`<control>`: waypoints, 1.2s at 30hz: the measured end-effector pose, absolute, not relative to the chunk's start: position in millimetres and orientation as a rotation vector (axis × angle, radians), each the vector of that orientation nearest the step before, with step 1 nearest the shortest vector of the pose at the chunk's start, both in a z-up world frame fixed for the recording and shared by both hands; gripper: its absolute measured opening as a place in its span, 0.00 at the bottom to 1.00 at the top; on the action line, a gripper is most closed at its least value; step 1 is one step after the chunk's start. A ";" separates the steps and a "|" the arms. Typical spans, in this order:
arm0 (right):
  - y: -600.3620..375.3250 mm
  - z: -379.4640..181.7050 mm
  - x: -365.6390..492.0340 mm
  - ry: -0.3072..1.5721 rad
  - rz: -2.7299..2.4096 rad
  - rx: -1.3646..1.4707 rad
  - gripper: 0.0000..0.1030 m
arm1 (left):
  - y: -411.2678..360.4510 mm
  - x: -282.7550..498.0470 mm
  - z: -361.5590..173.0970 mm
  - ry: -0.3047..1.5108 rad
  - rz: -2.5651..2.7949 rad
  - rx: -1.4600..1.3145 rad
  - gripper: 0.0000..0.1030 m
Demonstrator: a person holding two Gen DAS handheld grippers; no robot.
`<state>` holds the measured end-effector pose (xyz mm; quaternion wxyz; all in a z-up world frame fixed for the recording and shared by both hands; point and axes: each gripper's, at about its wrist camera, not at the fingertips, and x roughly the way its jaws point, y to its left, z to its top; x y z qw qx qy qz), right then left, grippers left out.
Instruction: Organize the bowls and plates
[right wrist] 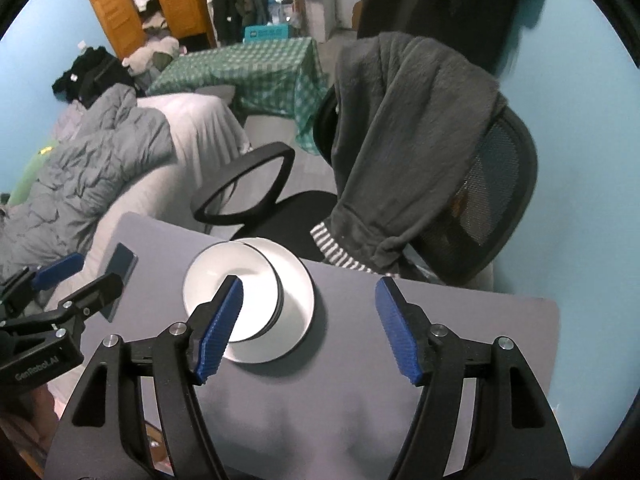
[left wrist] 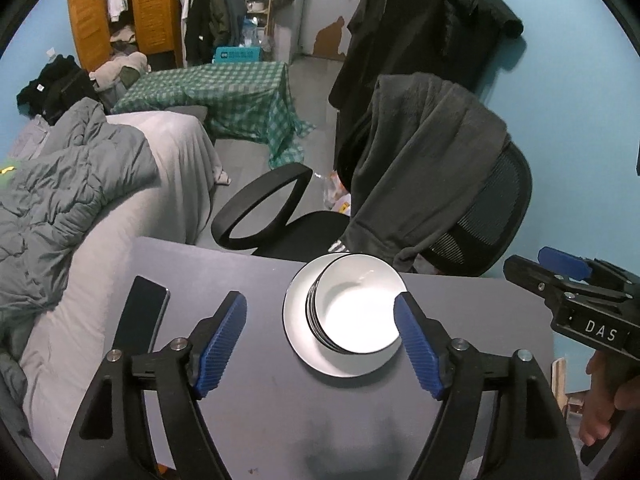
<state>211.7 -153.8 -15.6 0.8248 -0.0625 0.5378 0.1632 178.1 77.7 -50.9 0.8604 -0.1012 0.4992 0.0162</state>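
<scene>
On the grey bench (left wrist: 224,400), nested bowls (left wrist: 356,312) sit on a white plate (left wrist: 298,320). Both tongs spread, empty: left tongs (left wrist: 320,344), right tongs (right wrist: 308,328). Stacking looks finished; I'd next nudge bowls central.

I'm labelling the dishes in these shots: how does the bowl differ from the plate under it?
The bowl is deep with raised sides; the plate is flat. The bowl covers less area, so the plate's rim shows around it. The bowl sits off-centre on the plate, while the plate rests directly on the table. Both are white inside with a dark rim line.
</scene>
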 end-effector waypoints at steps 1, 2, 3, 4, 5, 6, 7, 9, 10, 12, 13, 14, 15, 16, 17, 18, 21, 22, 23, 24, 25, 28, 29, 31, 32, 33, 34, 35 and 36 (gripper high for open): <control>-155.1 -11.1 206.9 1.139 0.347 -0.125 0.66 | 77.0 172.8 -44.2 1.035 0.039 -0.210 0.78; -155.9 -8.3 204.1 1.135 0.346 -0.121 0.66 | 76.7 169.3 -40.6 1.027 0.041 -0.208 0.78; -156.4 -5.7 200.6 1.131 0.346 -0.117 0.66 | 76.0 165.5 -36.6 1.017 0.043 -0.204 0.78; -157.1 -2.4 196.8 1.130 0.343 -0.113 0.66 | 75.5 160.6 -30.9 1.005 0.045 -0.197 0.78; -157.6 1.0 193.0 1.127 0.340 -0.109 0.66 | 74.7 157.6 -27.2 0.998 0.045 -0.192 0.78; -158.1 4.4 188.7 1.119 0.338 -0.105 0.66 | 73.6 153.6 -23.2 0.993 0.045 -0.188 0.79; -157.7 7.6 184.9 1.115 0.335 -0.105 0.66 | 73.1 150.4 -20.6 0.987 0.044 -0.185 0.79; -158.4 12.6 178.9 1.109 0.329 -0.107 0.66 | 71.8 142.8 -14.0 0.973 0.041 -0.176 0.79; -159.8 14.3 175.1 1.107 0.326 -0.101 0.66 | 71.2 139.9 -11.6 0.969 0.040 -0.174 0.79; -160.2 17.0 170.5 1.106 0.324 -0.094 0.66 | 69.4 134.7 -7.3 0.959 0.030 -0.169 0.79; -160.7 18.1 167.4 1.103 0.321 -0.091 0.66 | 68.8 132.4 -6.4 0.954 0.027 -0.166 0.79; -160.8 18.8 165.8 1.100 0.317 -0.090 0.66 | 68.5 130.5 -5.0 0.949 0.025 -0.163 0.79; -161.3 19.0 164.7 1.100 0.313 -0.091 0.66 | 68.5 128.8 -4.0 0.946 0.023 -0.163 0.79; -162.8 19.6 163.0 1.102 0.307 -0.087 0.66 | 69.0 127.3 -3.0 0.943 0.022 -0.166 0.79; -164.6 20.9 161.8 1.100 0.302 -0.075 0.66 | 69.3 126.2 -2.1 0.940 0.020 -0.170 0.79; -166.3 22.3 160.0 1.100 0.297 -0.064 0.66 | 69.7 124.9 -1.6 0.938 0.020 -0.176 0.79; -169.3 24.6 155.6 1.096 0.284 -0.062 0.66 | 72.7 121.0 1.0 0.943 0.014 -0.202 0.79; -170.5 25.1 152.5 1.094 0.276 -0.061 0.66 | 73.6 120.2 1.2 0.944 0.012 -0.208 0.79; -171.2 25.6 151.3 1.094 0.273 -0.061 0.66 | 74.5 119.7 1.7 0.943 0.011 -0.210 0.79; -171.8 25.9 150.8 1.094 0.271 -0.059 0.66 | 75.1 118.4 2.5 0.939 0.010 -0.207 0.79; -171.9 25.9 150.6 1.096 0.270 -0.058 0.66 | 75.5 117.5 3.5 0.936 0.010 -0.201 0.79; -173.7 25.3 148.5 1.101 0.270 -0.056 0.66 | 76.1 113.9 5.9 0.934 0.005 -0.194 0.79; -173.7 25.2 146.9 1.101 0.270 -0.055 0.66 | 75.6 112.5 6.4 0.933 0.003 -0.194 0.79; -173.8 25.1 147.2 1.101 0.270 -0.055 0.66 | 75.3 111.1 7.7 0.934 0.000 -0.192 0.79; -174.0 25.0 147.2 1.101 0.271 -0.054 0.66 | 74.8 110.5 7.5 0.932 0.000 -0.193 0.79; -174.0 25.0 147.3 1.099 0.271 -0.053 0.66 | 74.5 109.8 7.3 0.930 0.000 -0.191 0.79; -173.4 25.3 144.7 1.098 0.271 -0.051 0.66 | 74.9 109.4 7.4 0.932 0.002 -0.189 0.79; -172.9 25.5 143.1 1.097 0.270 -0.051 0.66 | 75.2 108.9 7.1 0.933 0.000 -0.190 0.79; -172.4 25.4 141.3 1.095 0.270 -0.052 0.66 | 75.8 109.0 7.0 0.933 -0.004 -0.191 0.79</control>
